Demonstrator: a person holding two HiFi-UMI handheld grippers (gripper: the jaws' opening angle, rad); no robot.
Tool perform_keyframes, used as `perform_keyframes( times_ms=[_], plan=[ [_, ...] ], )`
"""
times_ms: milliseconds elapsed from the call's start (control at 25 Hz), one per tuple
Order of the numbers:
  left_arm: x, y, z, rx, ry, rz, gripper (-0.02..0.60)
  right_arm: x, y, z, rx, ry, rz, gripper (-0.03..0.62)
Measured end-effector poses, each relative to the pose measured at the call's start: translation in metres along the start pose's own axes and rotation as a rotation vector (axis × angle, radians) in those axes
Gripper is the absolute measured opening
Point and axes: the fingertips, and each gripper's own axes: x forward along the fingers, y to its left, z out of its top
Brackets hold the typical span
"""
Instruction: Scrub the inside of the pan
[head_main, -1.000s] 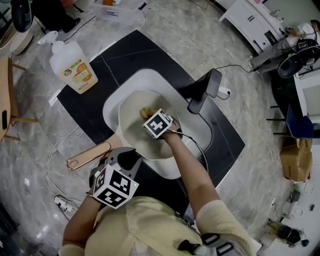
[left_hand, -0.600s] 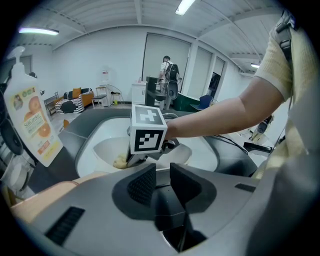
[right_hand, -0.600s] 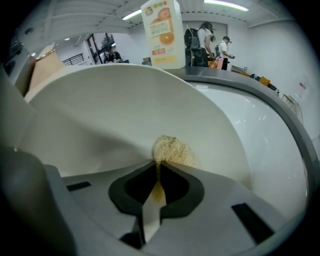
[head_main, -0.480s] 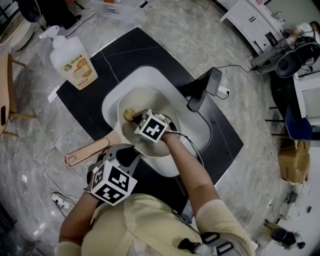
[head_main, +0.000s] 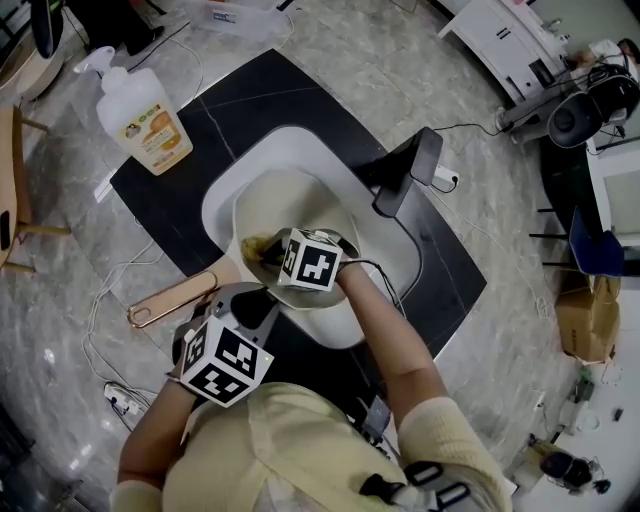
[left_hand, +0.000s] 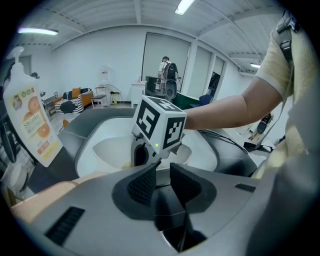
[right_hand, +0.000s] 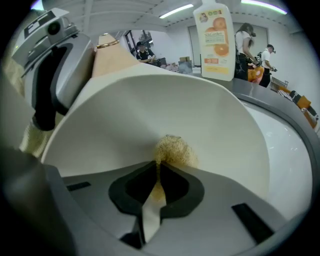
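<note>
The cream pan (head_main: 290, 195) lies in the white sink (head_main: 395, 255), its copper-coloured handle (head_main: 175, 300) pointing out to the left. My right gripper (head_main: 266, 250) reaches into the pan, shut on a yellow scrubber (head_main: 252, 245). In the right gripper view the scrubber (right_hand: 172, 150) is pressed against the pan's wall (right_hand: 150, 105). My left gripper (head_main: 258, 298) is at the pan's near rim beside the handle. Its jaws (left_hand: 161, 172) stand nearly together and appear shut on the rim. The right gripper's marker cube (left_hand: 160, 122) fills the left gripper view.
An orange-labelled soap bottle (head_main: 140, 115) stands on the black mat (head_main: 200, 130) left of the sink. A black faucet (head_main: 405, 175) rises at the sink's right rim. Cables trail over the marble floor (head_main: 110, 330). White furniture (head_main: 510, 40) stands far right.
The right gripper has dragged the scrubber across the pan's inside, from the middle toward the near-left wall by the handle. The left gripper has stayed at the rim.
</note>
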Motion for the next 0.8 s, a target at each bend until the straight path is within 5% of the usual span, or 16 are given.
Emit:
perform_keyframes(
  times_ms=[400, 800],
  plan=[
    [0.001, 0.000, -0.001, -0.001, -0.003, 0.001, 0.094, -0.011, 0.045, -0.027, -0.066, 0.111, 0.206, 0.038],
    [0.000, -0.004, 0.000, 0.000, 0.000, 0.001, 0.094, -0.025, 0.062, -0.080, -0.031, 0.364, 0.320, 0.038]
  ],
)
